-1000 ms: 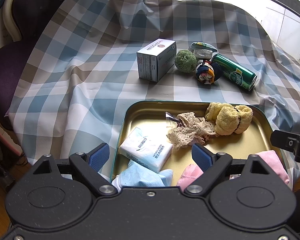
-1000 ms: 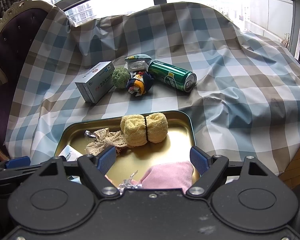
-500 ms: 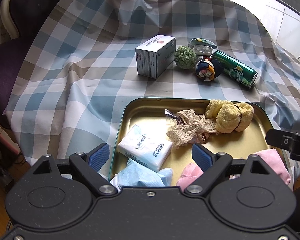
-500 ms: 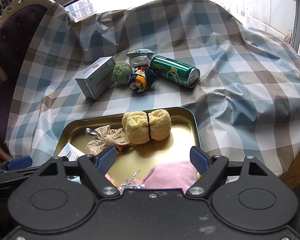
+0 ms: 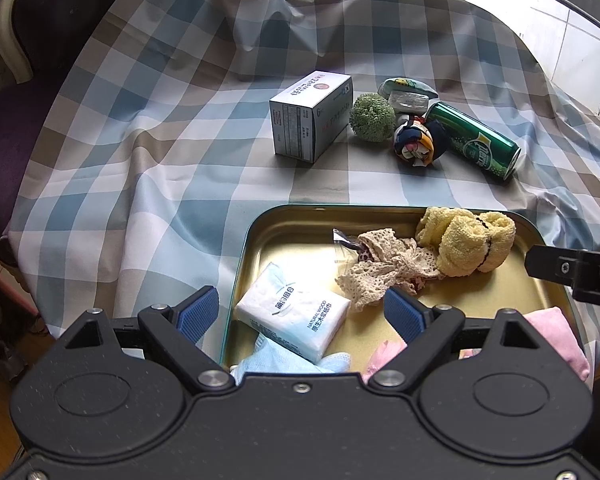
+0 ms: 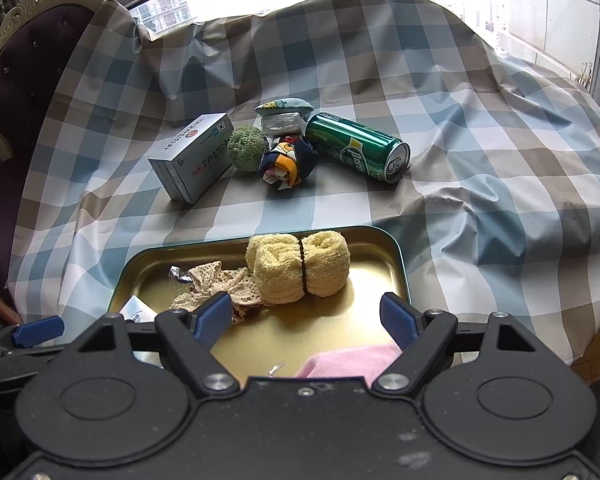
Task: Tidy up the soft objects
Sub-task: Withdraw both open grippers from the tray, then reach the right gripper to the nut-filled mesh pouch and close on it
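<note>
1. Below and ahead of both grippers we see a gold tray (image 6: pixel 392 254) on a checked cloth (image 6: pixel 480 184), seen from each wrist.
2. We find the left gripper (image 5: pixel 302 310) with its jaws standing wide apart and nothing between the pads; a tissue pack (image 5: pixel 294 316) lies flat in the tray just beyond them, its long axis slanting from near right to far left.
3. We find the right gripper (image 6: pixel 306 316) likewise wide open and holding nothing, poised over the tray's near half.
4. Directly ahead of the right gripper lies a yellow towel roll (image 6: pixel 298 266), bound at its middle by a dark band; its long axis runs left to right across the view, rolled ends facing the gripper.
5. To the left of that roll, touching it, we see a crumpled lace cloth (image 6: pixel 220 286).
6. Under the right gripper's right finger lies a pink cloth (image 6: pixel 348 362), partly hidden; a blue cloth (image 5: pixel 276 360) sits beneath the left gripper.
7. Farther ahead, outside the tray, we see a white box (image 6: pixel 194 156), a green pom-pom (image 6: pixel 246 152), a knotted patterned cloth (image 6: pixel 286 162), a small cushion (image 6: pixel 284 106) and a green can (image 6: pixel 358 146) lying on its side, its top end pointing toward the near right.
</note>
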The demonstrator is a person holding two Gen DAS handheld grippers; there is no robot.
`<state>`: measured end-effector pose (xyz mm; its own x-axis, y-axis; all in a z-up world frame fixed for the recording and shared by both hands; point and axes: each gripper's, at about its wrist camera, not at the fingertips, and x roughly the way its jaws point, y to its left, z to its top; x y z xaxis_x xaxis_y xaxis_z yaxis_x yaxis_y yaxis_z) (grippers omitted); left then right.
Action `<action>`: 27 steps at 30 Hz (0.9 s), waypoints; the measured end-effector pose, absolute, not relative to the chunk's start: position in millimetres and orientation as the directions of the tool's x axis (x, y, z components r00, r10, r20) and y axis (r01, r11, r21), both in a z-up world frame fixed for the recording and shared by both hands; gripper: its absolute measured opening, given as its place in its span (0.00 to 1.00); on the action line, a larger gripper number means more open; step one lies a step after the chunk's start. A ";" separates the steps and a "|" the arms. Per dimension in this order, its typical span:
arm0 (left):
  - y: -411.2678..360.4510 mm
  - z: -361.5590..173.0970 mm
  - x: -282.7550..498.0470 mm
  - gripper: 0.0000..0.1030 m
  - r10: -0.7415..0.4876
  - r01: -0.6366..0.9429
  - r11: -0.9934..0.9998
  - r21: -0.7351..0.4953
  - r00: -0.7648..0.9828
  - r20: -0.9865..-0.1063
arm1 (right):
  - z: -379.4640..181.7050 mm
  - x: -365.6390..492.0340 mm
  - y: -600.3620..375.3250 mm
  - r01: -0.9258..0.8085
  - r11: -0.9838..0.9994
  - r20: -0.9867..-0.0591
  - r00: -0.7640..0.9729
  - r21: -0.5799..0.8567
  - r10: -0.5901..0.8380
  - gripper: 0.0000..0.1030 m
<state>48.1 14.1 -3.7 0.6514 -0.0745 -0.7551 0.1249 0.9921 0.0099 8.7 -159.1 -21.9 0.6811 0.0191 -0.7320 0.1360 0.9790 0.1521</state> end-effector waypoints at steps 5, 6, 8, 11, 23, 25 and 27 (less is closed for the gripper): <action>12.7 -1.6 56.8 0.84 -0.074 0.127 0.992 0.013 0.652 -0.755 | -20.6 22.3 -157.9 0.131 0.980 -0.730 0.683 0.147 0.018 0.78; 12.6 -1.6 58.5 0.84 -0.074 0.128 0.992 0.013 0.652 -0.755 | -20.4 24.9 -157.8 0.129 0.981 -0.730 0.683 0.147 0.019 0.78; 12.4 -1.2 63.2 0.84 -0.075 0.129 0.992 0.013 0.652 -0.755 | -20.2 30.4 -157.2 0.128 0.981 -0.730 0.683 0.145 0.019 0.78; 12.5 -1.4 61.9 0.84 -0.075 0.128 0.992 0.013 0.652 -0.755 | -20.1 38.1 -156.3 0.122 0.982 -0.730 0.683 0.141 0.020 0.78; 12.7 -2.2 89.3 0.84 -0.074 0.126 0.992 0.012 0.651 -0.755 | -19.1 73.7 -154.7 0.105 0.986 -0.727 0.687 0.128 0.021 0.78; 12.0 -3.2 94.0 0.84 -0.074 0.128 0.992 0.013 0.649 -0.757 | -19.8 81.0 -154.3 0.102 0.987 -0.727 0.686 0.126 0.022 0.78; 11.0 -4.3 98.8 0.84 -0.075 0.131 0.991 0.014 0.646 -0.760 | -20.7 88.2 -154.3 0.102 0.987 -0.728 0.685 0.124 0.020 0.78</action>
<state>98.8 11.0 -4.3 0.6457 -0.0748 -0.7599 0.1311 0.9913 0.0138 88.2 -154.3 -20.7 0.6850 0.0203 -0.7283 0.1023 0.9870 0.1237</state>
